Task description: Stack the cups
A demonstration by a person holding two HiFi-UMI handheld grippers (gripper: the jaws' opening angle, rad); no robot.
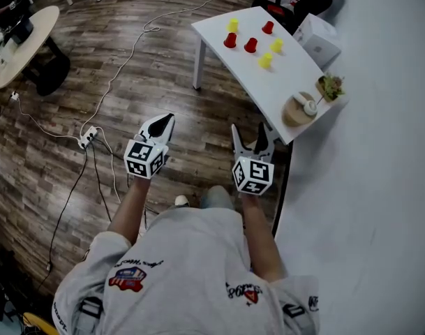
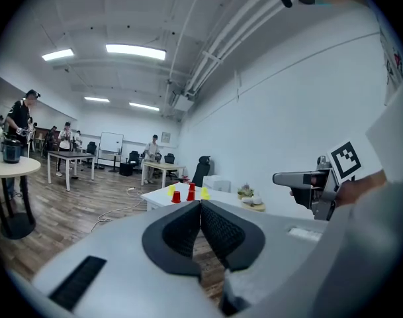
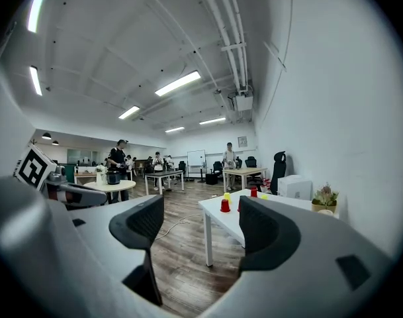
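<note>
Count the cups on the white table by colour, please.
Red cups: 3
Yellow cups: 3
Total: 6

No text is legible; the shirt's printed badges (image 1: 127,278) are blurred.

White worktop (image 1: 289,82), bearing a small potted plant (image 1: 331,86) and a round wooden board (image 1: 296,110). White box (image 1: 318,39) by the wall. Power strip (image 1: 87,138) with cables on the wood floor (image 1: 163,61).
</note>
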